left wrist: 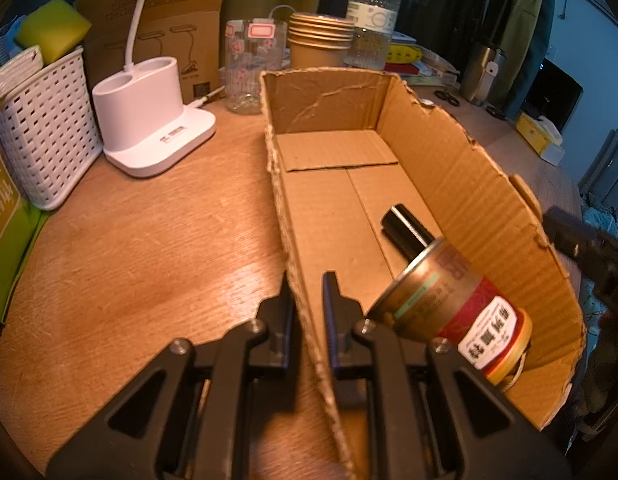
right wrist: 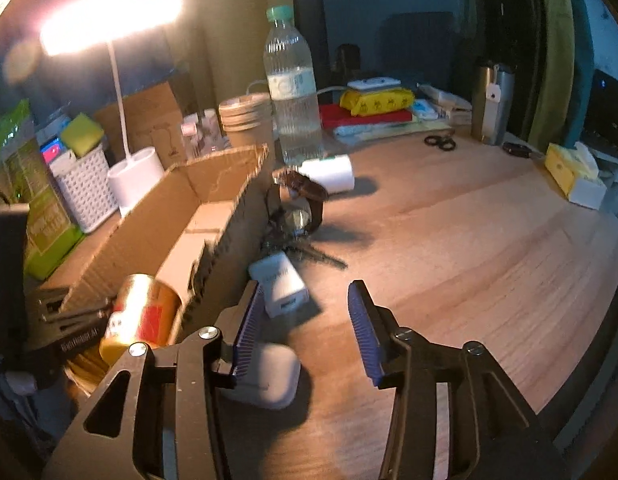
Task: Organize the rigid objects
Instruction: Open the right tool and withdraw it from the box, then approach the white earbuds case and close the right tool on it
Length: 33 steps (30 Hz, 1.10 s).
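Left gripper (left wrist: 307, 300): clamped on the near-left wall of the cardboard box (left wrist: 469, 184), one finger outside the wall and one inside, the torn edge running up between them
Right gripper (right wrist: 305, 320): jaws apart over bare wood, nothing between the pads; no earlier view to compare
Cardboard box: open-topped, edges ragged, standing on the wooden table (left wrist: 149, 248); in the right wrist view it sits to the left of the open jaws
Tin can (left wrist: 449, 304): lying on its side inside the box at the near end, gold body, red band, white label with dark characters; also seen in the right wrist view, glowing under the lamp light
Black cylinder (left wrist: 407, 232): lying on the box floor just beyond the can, one end hidden behind it
White case (right wrist: 269, 376): rounded, on the table outside the box, partly behind the right gripper's left finger
White charger (right wrist: 283, 284): small block on the table just beyond that finger, close to the box wall
Keys (right wrist: 309, 254): a dark bunch past the charger, blurred
Watch-like item (right wrist: 299, 204): dark strap with a round glass face, beside the box's far corner; too blurred to be sure
White roll (right wrist: 329, 172): on its side farther back
Water bottle (right wrist: 293, 92): upright behind the box
Desk lamp (left wrist: 149, 120): white base left of the box, lit
White basket (left wrist: 45, 128): at the far left, holding a green sponge (left wrist: 53, 28)
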Available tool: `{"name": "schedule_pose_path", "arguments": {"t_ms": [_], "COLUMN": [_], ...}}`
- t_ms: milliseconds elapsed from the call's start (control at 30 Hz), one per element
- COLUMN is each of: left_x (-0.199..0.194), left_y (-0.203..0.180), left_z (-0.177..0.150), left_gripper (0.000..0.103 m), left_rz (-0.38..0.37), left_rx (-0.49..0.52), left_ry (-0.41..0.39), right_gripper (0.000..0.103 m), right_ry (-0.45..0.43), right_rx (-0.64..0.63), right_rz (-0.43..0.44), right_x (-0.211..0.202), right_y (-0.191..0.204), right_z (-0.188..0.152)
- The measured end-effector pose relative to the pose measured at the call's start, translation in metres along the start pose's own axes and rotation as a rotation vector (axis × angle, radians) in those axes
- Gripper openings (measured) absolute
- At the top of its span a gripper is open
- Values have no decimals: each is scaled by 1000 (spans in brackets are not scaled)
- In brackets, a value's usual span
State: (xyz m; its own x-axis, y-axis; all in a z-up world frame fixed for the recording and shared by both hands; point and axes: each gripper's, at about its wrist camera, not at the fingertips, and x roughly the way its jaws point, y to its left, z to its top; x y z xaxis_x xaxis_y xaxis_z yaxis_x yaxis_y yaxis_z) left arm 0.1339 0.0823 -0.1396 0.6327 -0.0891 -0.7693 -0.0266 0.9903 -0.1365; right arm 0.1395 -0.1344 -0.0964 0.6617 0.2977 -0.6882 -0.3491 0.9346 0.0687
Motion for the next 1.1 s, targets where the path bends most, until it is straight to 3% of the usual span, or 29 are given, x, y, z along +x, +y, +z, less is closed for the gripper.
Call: {"name": "schedule_pose_path", "arguments": {"t_ms": [267,433,900,1100], "left_x": [0,0,0,0], "left_y": [0,0,0,0], "left_z": [0,0,0,0], "left_gripper": [13,13,13,13], "left_rz": [0,0,-1,-1], "left_rx": [0,0,-1,-1], "left_ry": [0,0,0,0], "right_gripper": [47,60,61,65], "right_ry": [47,54,96,89], "right_rx": [-20,-33,-38,-27], "right_rz": [85,133,171,135], "right_x": [1,2,12,13], "right_y": [3,7,5,-4], "right_z": [-21,-25,-32,-31]}}
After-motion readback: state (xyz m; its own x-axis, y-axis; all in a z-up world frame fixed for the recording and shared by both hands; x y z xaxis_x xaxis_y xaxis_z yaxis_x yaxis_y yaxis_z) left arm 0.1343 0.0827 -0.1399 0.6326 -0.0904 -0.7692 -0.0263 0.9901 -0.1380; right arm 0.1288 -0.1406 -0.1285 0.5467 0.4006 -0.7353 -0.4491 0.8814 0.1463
